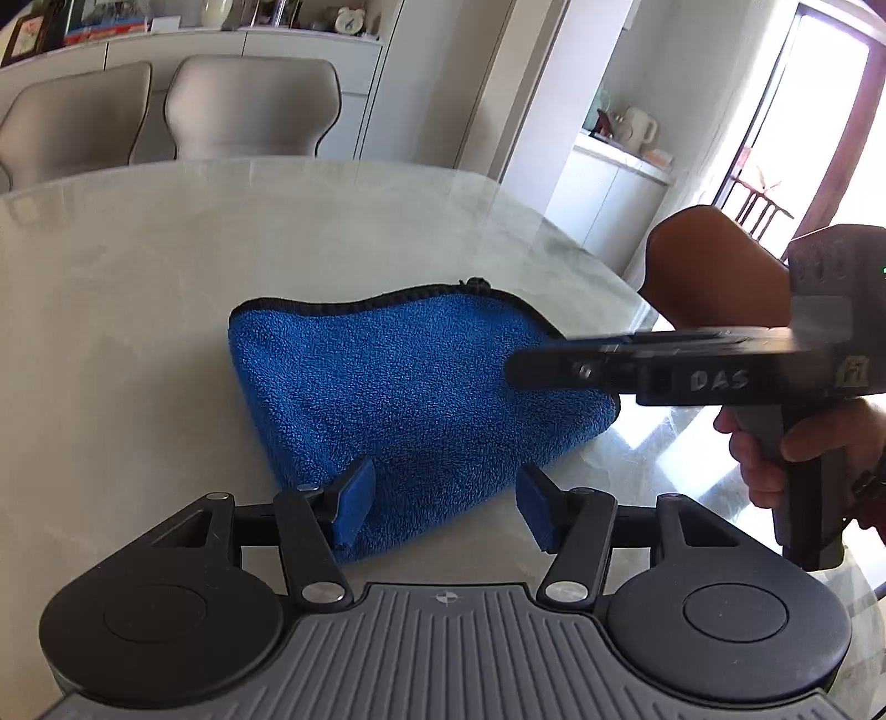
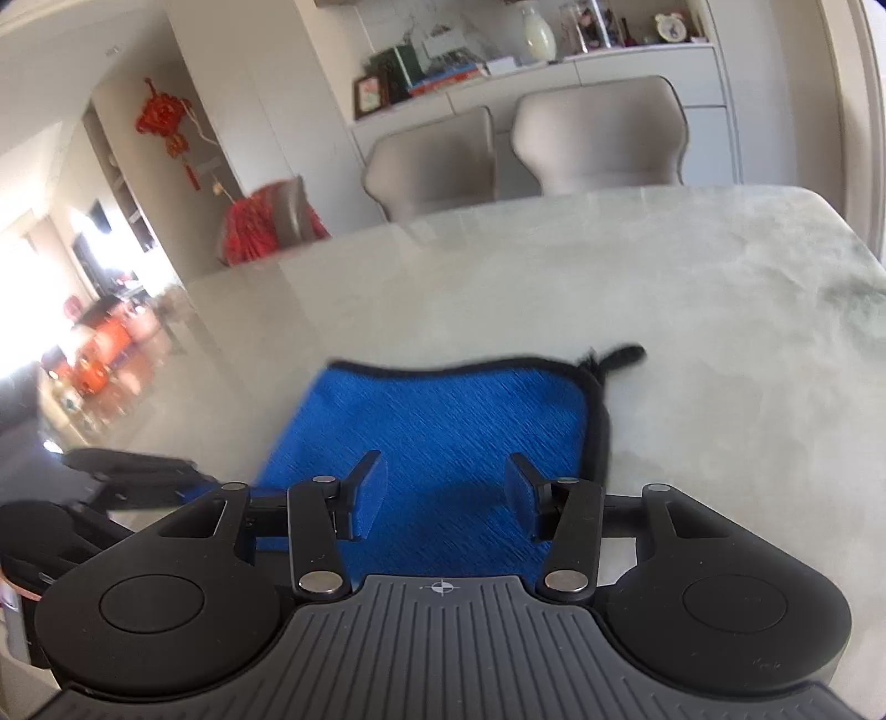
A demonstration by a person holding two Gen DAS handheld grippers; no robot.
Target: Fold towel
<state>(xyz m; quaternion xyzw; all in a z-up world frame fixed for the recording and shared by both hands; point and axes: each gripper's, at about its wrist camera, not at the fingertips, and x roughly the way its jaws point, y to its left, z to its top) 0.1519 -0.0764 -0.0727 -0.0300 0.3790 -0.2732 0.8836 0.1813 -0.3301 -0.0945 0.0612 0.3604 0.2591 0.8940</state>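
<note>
Blue towel (image 1: pixel 410 387) lies folded on marble table (image 1: pixel 138 332), directly ahead of both our tools. Left gripper (image 1: pixel 443 507) at towel's near corner, jaws apart, holding nothing. Right gripper (image 2: pixel 446 495) over towel's near part, also spread and empty. Towel's black-hemmed edge faces away from us toward chairs (image 2: pixel 598 138). Nothing else near towel; we judge only our own tools could get in each other's way.

A pale marble-look worktop (image 1: pixel 166 288) fills the foreground, with two beige upholstered chairs (image 1: pixel 252 108) side by side at its far edge. Behind them a white sideboard (image 2: pixel 637 72) carries a cream vase (image 2: pixel 538 33), an alarm clock (image 2: pixel 671 26) and stacked books (image 2: pixel 451 75); a red Chinese knot ornament (image 2: pixel 166 124) hangs on the wall.
</note>
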